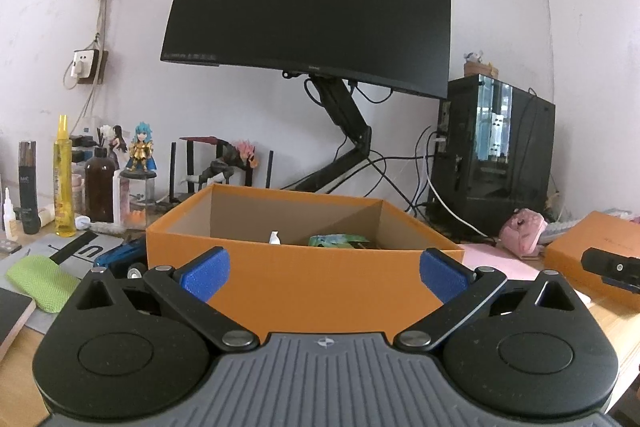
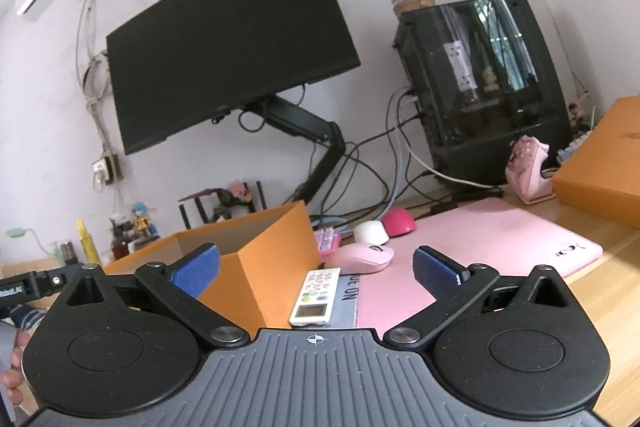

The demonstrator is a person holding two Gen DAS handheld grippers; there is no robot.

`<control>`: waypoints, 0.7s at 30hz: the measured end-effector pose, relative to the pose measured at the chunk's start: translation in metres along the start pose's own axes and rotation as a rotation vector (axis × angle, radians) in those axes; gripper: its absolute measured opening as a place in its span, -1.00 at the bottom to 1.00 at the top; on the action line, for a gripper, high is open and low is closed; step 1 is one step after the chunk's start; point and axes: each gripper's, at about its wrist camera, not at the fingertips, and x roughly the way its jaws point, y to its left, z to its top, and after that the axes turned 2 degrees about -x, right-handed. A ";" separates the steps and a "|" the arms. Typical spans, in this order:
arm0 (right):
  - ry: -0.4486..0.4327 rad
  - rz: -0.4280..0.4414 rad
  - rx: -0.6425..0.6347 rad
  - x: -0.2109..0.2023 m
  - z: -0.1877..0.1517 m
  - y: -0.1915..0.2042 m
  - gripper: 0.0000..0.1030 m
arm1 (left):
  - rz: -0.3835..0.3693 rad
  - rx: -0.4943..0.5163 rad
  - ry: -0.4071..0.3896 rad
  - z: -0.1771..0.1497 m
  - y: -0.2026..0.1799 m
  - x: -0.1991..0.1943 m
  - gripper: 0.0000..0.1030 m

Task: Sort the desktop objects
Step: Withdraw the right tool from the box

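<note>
Both tongs are spread and hold nothing: the left tongs (image 1: 324, 271) hover just in front of the orange box (image 1: 304, 267), which already has a green packet (image 1: 340, 241) and a small white thing inside, while the right tongs (image 2: 316, 267) face the white remote (image 2: 316, 297) lying on the surface just beside the box's corner. It looks like a pause between picks; the remote seems the likeliest next item, calling for a low, flat approach across its narrow sides. The pink mouse (image 2: 362, 257), white mouse (image 2: 372, 231) and magenta mouse (image 2: 399, 221) sit on the pink mat (image 2: 500, 239) beyond it. The box wall crowds the remote's left side, leaving little room for a tong there
</note>
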 end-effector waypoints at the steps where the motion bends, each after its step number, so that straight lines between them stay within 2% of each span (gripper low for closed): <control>1: 0.003 0.003 -0.003 -0.001 0.000 0.001 1.00 | 0.000 0.003 -0.001 0.000 -0.001 0.000 1.00; 11: 0.013 0.013 -0.033 -0.004 -0.006 0.012 1.00 | -0.019 -0.015 -0.006 0.000 0.002 -0.004 1.00; 16: 0.017 0.019 -0.041 -0.003 -0.005 0.015 1.00 | -0.040 -0.027 -0.087 0.005 0.009 -0.013 1.00; 21: 0.011 0.017 -0.043 -0.006 -0.003 0.014 1.00 | -0.019 -0.040 -0.165 0.018 0.022 -0.023 1.00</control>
